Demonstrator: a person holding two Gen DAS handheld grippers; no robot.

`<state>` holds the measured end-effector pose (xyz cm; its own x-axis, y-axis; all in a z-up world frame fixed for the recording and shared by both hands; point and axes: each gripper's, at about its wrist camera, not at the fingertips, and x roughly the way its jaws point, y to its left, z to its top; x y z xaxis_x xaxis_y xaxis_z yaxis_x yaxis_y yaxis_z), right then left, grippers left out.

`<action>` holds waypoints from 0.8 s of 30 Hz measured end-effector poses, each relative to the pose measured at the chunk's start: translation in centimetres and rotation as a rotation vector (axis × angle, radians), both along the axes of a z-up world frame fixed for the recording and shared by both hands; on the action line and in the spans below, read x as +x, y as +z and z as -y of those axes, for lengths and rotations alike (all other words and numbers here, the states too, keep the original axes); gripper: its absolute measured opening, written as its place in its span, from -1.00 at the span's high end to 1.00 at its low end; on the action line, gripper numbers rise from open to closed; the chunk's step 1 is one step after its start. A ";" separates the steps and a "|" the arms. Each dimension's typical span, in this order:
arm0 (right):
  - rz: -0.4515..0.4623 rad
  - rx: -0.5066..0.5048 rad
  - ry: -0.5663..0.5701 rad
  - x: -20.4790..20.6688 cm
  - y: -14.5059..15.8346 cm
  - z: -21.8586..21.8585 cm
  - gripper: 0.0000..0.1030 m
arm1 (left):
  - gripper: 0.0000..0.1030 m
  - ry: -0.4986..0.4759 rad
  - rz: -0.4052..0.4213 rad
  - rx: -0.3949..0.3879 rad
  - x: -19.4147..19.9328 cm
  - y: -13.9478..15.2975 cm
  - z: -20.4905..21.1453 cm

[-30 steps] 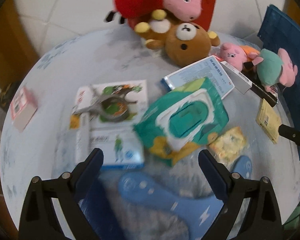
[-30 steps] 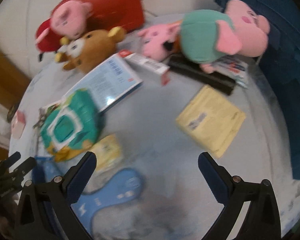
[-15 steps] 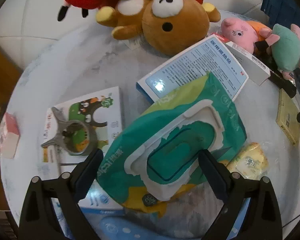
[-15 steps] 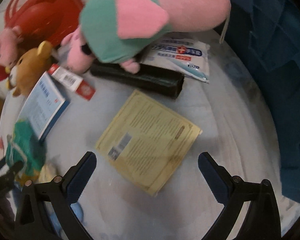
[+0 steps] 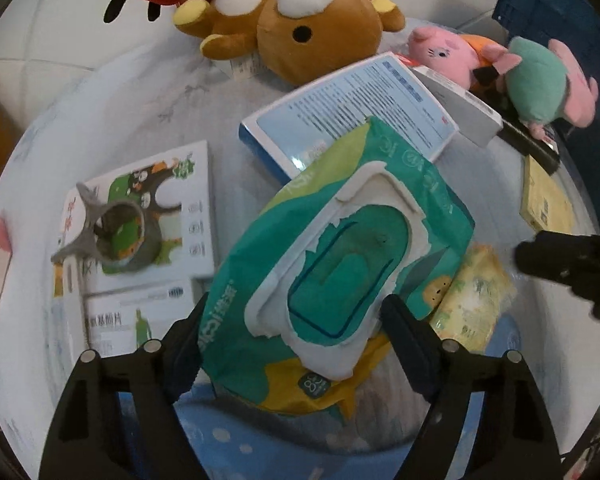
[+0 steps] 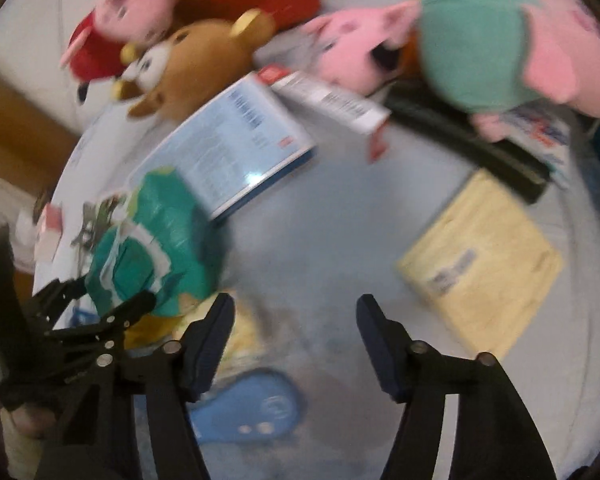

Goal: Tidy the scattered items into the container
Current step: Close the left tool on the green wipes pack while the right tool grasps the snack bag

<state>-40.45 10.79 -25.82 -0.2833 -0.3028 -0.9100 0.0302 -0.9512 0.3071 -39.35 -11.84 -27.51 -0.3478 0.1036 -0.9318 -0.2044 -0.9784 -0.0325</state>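
Wipes pack (image 5: pixel 340 256) sits between the left tongs (image 5: pixel 292 332) on the round worktop (image 5: pixel 112 112).
The left tongs have just been closing, and their pads touch both sides of the green pack. The right tongs (image 6: pixel 296 340) have also been closing, half wide, over bare worktop, with nothing between them. A yellow packet (image 6: pixel 480 264) lies near, to the right.

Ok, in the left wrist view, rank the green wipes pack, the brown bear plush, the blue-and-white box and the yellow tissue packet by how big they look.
1. green wipes pack, though it is nearest the camera
2. brown bear plush and blue-and-white box: too alike to rank
3. yellow tissue packet, partly hidden under the pack
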 end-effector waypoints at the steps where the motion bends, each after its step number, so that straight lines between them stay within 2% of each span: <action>1: 0.004 -0.006 0.012 0.2 -0.1 0.6 -0.23 | -0.57 0.002 0.002 0.002 0.5 0.0 0.0; 6: 0.015 0.000 0.056 0.6 -1.0 1.9 -0.23 | -0.56 0.027 0.008 0.006 2.4 0.3 0.2; 11: 0.030 -0.004 0.083 1.2 -1.4 2.5 -0.31 | -0.55 0.079 -0.004 -0.025 3.3 1.0 1.0; 12: 0.027 -0.007 0.094 1.3 -1.3 2.8 -0.31 | -0.20 0.092 -0.017 -0.029 3.6 1.3 1.3; 13: 0.025 -0.010 0.104 1.4 -1.2 3.1 -0.32 | -0.07 0.107 -0.014 -0.017 3.7 1.5 1.6; 14: 0.021 -0.014 0.115 1.4 -1.1 3.4 -0.43 | -0.05 0.122 -0.010 -0.004 3.8 1.7 1.8; 15: 0.018 -0.019 0.127 1.5 -1.1 3.8 -0.69 | -0.03 0.122 -0.010 -0.010 3.7 1.5 1.9; 16: 0.017 -0.016 0.140 1.5 -1.1 4.1 -0.83 | -0.03 0.121 -0.009 -0.016 3.7 1.4 1.9; 18: 0.016 -0.001 0.152 1.5 -1.5 4.6 -0.83 | -0.03 0.116 -0.016 -0.005 3.6 1.3 1.9; 20: 0.017 0.015 0.155 1.5 -1.9 4.7 -0.72 | -0.05 0.106 -0.030 0.028 3.6 1.3 1.8; 21: 0.021 0.019 0.156 1.5 -2.1 4.5 -0.50 | -0.24 0.092 -0.023 0.022 3.7 1.1 1.4; 22: 0.027 0.013 0.162 1.5 -2.3 4.6 -0.35 | -0.50 0.077 -0.016 0.017 3.8 0.9 1.1; 24: 0.031 0.008 0.172 1.5 -2.6 4.8 -0.27 | -0.59 0.078 -0.025 -0.012 3.5 0.3 0.6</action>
